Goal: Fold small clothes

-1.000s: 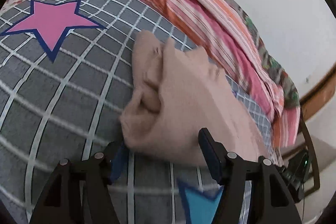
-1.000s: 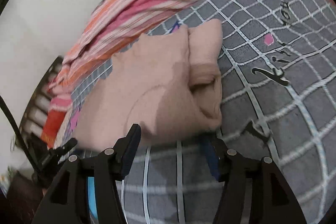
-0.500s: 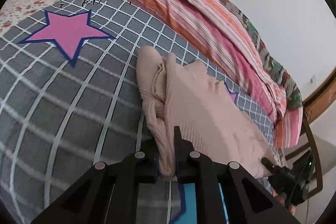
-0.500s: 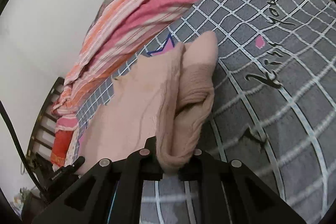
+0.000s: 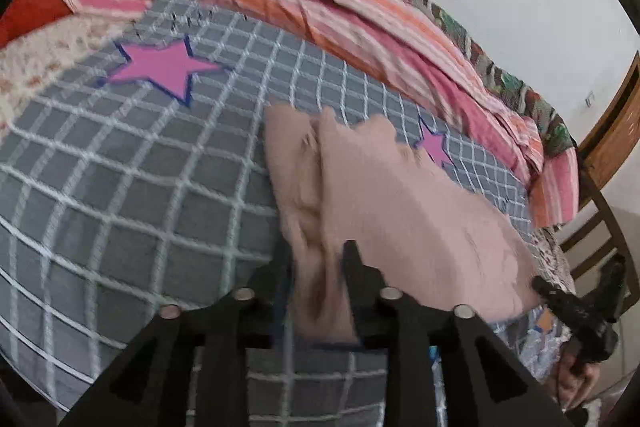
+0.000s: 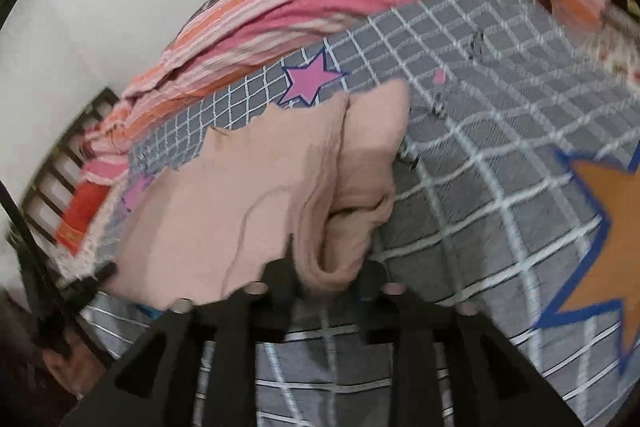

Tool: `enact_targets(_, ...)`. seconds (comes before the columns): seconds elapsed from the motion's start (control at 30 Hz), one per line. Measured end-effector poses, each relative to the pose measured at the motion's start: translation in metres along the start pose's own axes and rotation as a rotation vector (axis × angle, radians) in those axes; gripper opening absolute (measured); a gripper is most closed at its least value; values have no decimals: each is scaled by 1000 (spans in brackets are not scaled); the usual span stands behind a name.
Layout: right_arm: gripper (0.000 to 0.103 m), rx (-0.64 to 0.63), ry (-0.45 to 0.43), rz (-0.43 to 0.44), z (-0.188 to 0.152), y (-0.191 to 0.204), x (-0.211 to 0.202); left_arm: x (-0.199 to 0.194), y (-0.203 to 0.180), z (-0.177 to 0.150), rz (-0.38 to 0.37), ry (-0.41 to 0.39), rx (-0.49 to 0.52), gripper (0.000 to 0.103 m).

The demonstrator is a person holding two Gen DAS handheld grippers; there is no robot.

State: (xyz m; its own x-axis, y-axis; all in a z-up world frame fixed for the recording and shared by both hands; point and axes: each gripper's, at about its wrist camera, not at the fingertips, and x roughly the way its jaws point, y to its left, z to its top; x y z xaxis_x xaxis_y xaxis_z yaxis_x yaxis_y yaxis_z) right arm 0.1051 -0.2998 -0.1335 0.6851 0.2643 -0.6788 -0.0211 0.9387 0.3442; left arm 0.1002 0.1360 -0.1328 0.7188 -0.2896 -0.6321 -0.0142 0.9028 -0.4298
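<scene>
Grey checked bedspread [image 5: 120,211] carries the pink garment [image 5: 400,211] near its striped far edge; left gripper [image 5: 316,267] and right gripper [image 6: 328,267] each pinch a bunched end (probably to lift and fold it).

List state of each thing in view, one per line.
Left claw: shut on garment's bunched edge.
Right claw: shut on garment's bunched edge.
Garment: partly folded, near edges pinched, rest draped on the bedsheet.
Blanket: rumpled, heaped along the wall.
</scene>
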Motion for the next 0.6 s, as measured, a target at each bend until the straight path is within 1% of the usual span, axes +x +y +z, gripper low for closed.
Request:
enact_targets(0.03,41,-16,-32,-14,4,1,-6,-2,0,5,8,-17,9,41)
enact_targets(0.07,44,-29,-66,-27,10,2,-10,-3,0,12,6,-37,25,48)
enact_targets(0.1,48,-33,-84,-33,16,3,-12,-3,-2,18,-1,-46,35,49)
enact_targets(0.17,49,-44,-96,-29,31,7,-5,3,-9,35,-11,-50,52,49)
enact_targets(0.23,49,-64,-71,-55,50,14,16,17,-18,52,-17,-38,75,49)
enact_targets(0.3,49,-74,-42,-60,61,17,35,35,-29,66,-16,-36,108,49)
enact_targets(0.33,49,-70,-18,-65,69,18,50,43,-33,70,-10,-33,121,49)
enact_targets(0.4,49,-67,5,-67,76,17,68,62,-41,78,11,-19,149,49)
enact_targets(0.47,49,-68,40,-100,86,16,91,84,-44,85,65,6,166,49)
enact_targets(0.5,49,-69,56,-113,89,14,99,98,-44,87,114,29,167,49)
enact_targets(0.53,48,-68,81,-135,91,13,110,107,-44,87,137,41,168,46)
enact_targets(0.57,46,-71,118,-169,94,12,122,114,-43,86,144,49,168,37)
enact_targets(0.6,40,-74,142,-190,95,11,129,120,-41,85,143,51,167,30)
